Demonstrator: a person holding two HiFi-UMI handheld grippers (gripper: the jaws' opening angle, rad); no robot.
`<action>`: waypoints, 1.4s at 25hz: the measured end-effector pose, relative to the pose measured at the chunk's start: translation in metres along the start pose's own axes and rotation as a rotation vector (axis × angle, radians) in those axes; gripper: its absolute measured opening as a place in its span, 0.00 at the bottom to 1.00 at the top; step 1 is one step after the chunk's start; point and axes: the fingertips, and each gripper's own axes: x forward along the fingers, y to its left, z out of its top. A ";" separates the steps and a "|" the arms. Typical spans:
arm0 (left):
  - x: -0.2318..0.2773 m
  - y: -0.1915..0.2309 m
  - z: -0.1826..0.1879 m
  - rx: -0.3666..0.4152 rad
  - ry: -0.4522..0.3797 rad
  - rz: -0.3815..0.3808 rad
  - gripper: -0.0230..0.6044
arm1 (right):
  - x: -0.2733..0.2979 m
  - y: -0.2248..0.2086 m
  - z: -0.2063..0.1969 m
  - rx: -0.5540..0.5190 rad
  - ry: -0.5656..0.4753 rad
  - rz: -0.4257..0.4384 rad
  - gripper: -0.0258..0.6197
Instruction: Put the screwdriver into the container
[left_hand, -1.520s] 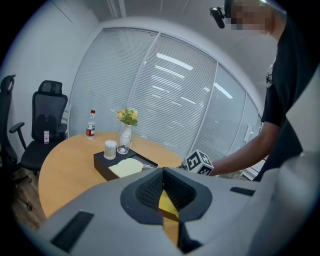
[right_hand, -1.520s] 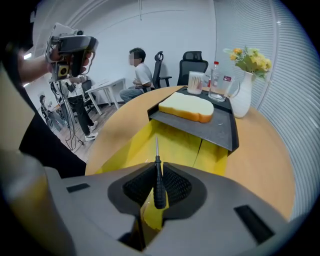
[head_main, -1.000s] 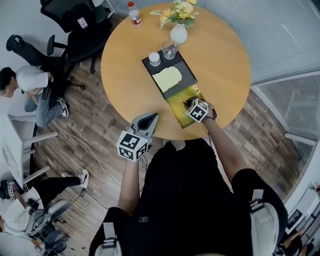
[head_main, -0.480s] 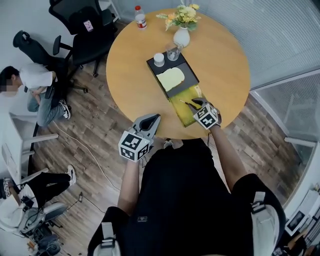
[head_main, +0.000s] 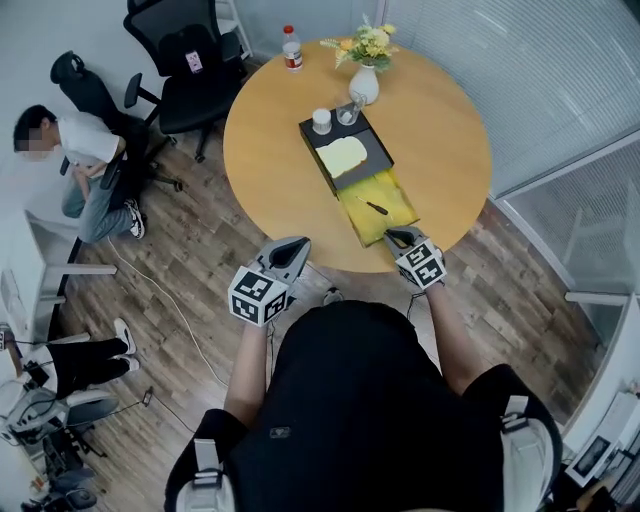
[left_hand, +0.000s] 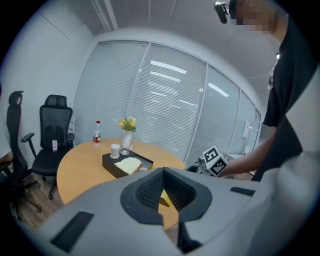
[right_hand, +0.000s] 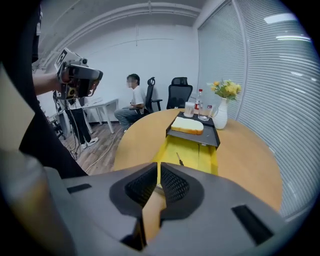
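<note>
Screwdriver, small and dark-handled, lies loose on the bottom of the yellow container, near its middle, and neither set of jaws touches it. The open container sits on the round wooden counter. Its far end meets a black tray. On the tray I see a pale slab, with a white cup and a clear glass at the far end. Beyond the tray stands a white vase of yellow flowers, and a red-capped bottle stands near the counter's far edge.

My right gripper hovers just beside the container's near end, at the counter's edge, pointing along the container toward the tray. Its jaws are barely apart, a thin slit between the pads, with nothing in them.

My left gripper hangs off the counter's near edge, over the wood floor, well apart from the container. Its jaws meet at the tips and hold nothing.

Past the counter's far left side are a black office chair and a seated person in a white top.
</note>
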 end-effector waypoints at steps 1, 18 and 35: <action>-0.003 -0.009 0.001 -0.011 -0.004 0.006 0.04 | -0.005 0.002 -0.001 -0.012 -0.004 0.005 0.07; -0.096 -0.096 -0.087 0.034 0.188 -0.072 0.04 | -0.065 0.171 -0.154 0.206 0.143 0.119 0.07; -0.295 -0.041 -0.189 0.138 0.251 -0.455 0.04 | -0.062 0.403 -0.058 0.288 0.162 -0.251 0.06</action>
